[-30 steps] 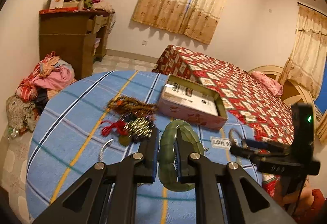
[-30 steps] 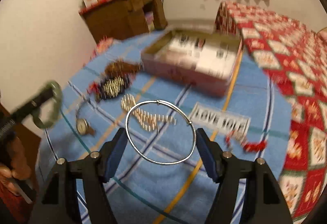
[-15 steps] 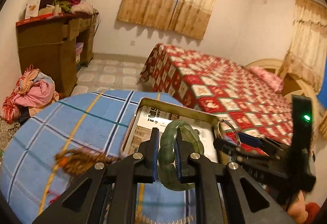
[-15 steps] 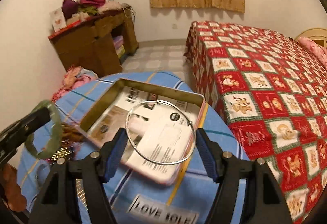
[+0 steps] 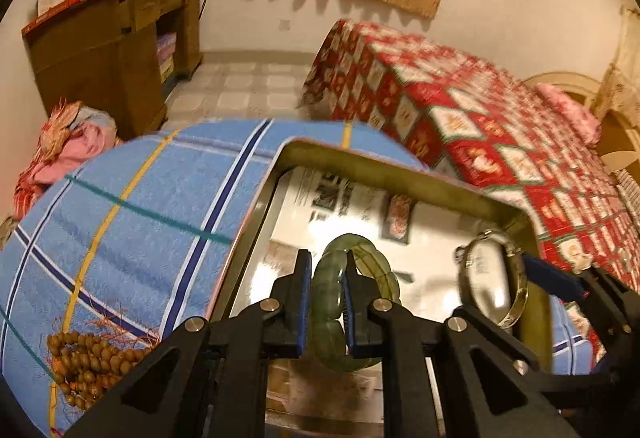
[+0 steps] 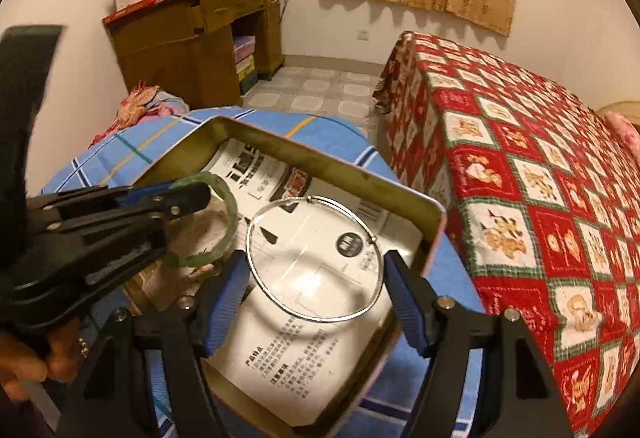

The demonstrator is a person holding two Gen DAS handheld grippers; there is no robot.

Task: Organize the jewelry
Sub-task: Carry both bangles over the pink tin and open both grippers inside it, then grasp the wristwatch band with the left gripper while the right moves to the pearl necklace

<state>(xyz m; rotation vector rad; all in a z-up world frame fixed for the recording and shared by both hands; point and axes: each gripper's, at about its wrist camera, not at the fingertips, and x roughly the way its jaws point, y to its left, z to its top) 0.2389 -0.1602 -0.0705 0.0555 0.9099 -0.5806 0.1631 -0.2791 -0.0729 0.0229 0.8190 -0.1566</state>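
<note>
My left gripper (image 5: 325,302) is shut on a green jade bangle (image 5: 372,266) and holds it over the open metal tin (image 5: 360,160). My right gripper (image 6: 314,290) is shut on a thin silver wire bangle (image 6: 256,270), held across its width over the same tin (image 6: 434,212), which is lined with printed paper. The silver bangle also shows in the left wrist view (image 5: 516,302), and the jade bangle in the right wrist view (image 6: 230,214). A brown bead necklace (image 5: 86,362) lies on the blue checked cloth left of the tin.
The tin sits on a round table with a blue checked cloth (image 5: 140,218). A bed with a red patterned cover (image 6: 540,178) stands to the right. A wooden cabinet (image 6: 192,42) and a clothes pile (image 5: 68,142) are at the left.
Both grippers have moved forward from the loose jewelry to above the tin, each still holding its bangle. The tin now fills the lower middle of both views.
</note>
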